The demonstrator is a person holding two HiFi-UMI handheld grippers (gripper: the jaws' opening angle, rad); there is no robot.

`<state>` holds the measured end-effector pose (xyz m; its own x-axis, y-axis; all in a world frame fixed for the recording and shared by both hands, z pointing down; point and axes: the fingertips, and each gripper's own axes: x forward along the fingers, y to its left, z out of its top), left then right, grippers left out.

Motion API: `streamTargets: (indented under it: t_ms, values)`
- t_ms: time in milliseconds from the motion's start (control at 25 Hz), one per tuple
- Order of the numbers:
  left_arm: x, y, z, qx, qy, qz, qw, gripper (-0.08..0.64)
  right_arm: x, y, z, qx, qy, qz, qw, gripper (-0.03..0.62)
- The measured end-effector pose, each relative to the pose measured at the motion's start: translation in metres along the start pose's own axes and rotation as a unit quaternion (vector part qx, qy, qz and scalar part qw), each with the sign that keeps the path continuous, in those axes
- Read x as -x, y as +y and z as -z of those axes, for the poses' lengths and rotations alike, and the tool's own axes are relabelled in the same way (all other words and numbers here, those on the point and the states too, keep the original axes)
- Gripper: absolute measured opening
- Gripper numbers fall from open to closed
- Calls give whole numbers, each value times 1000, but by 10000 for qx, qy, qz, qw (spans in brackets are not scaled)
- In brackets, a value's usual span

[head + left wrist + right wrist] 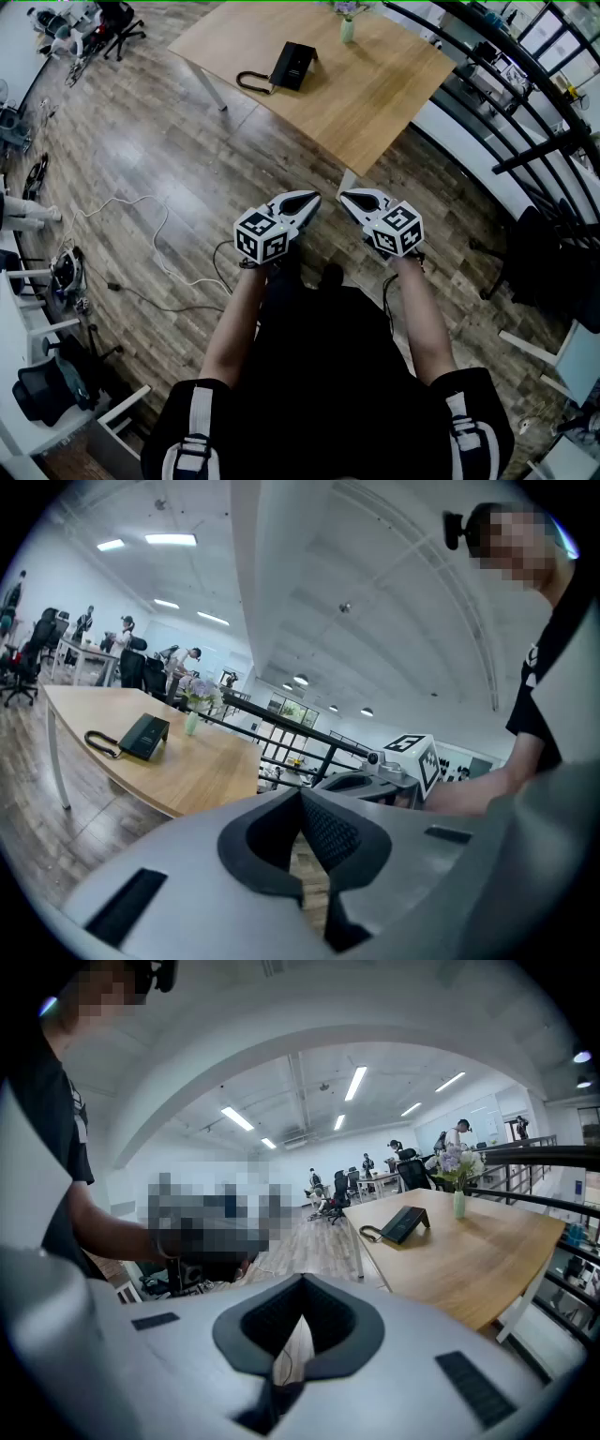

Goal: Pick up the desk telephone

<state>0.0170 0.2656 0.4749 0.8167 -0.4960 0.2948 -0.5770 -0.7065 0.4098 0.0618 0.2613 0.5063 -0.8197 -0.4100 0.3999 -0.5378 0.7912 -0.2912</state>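
Note:
A black desk telephone with a coiled cord lies on the wooden table far ahead. It also shows small in the left gripper view as the telephone and in the right gripper view as the telephone. My left gripper and right gripper are held side by side over the floor, well short of the table. Both are shut with nothing between the jaws. The left gripper and right gripper show their pads meeting at the tips.
A small vase with flowers stands at the table's far side. A black railing runs along the right. White and black cables lie on the wood floor at the left, beside desks and chairs. People sit at distant desks.

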Motion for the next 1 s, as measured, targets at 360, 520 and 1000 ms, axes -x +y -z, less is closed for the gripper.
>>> streamTargets:
  t_ms: [360, 520, 1000]
  values:
    - [-19, -50, 22, -119, 43, -323, 9994, 21, 52, 0, 34, 64, 108, -246, 9996, 23]
    - [-18, -64, 28, -51, -9, -469, 9989, 21, 68, 1, 43, 83, 135, -339, 9993, 23]
    - [-11, -53, 27, -58, 28, -520, 9986, 21, 61, 3, 37, -54, 79, -370, 9993, 23]
